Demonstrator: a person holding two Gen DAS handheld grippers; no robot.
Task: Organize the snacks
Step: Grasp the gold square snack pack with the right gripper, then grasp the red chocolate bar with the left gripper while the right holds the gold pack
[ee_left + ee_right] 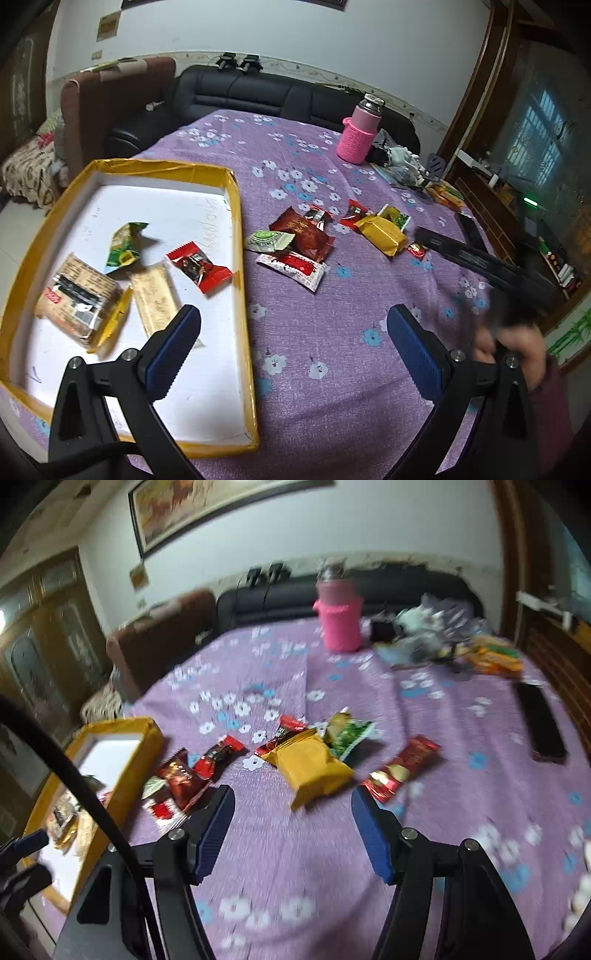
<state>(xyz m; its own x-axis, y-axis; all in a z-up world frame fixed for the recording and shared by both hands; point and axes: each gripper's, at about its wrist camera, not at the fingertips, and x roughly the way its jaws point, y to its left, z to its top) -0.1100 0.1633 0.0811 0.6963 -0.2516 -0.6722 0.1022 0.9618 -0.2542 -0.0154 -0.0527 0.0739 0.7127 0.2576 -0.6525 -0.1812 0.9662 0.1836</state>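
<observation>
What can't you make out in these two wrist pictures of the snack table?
- Right wrist view: motion blur smears all print on the yellow packet and the red bar.
- Right wrist view: the yellow-rimmed tray is cut by the left edge and crossed by a black cable.
- Left wrist view: the hand holding the right gripper is blurred.
- Left wrist view: the left gripper finger covers the end of the beige bar.
</observation>
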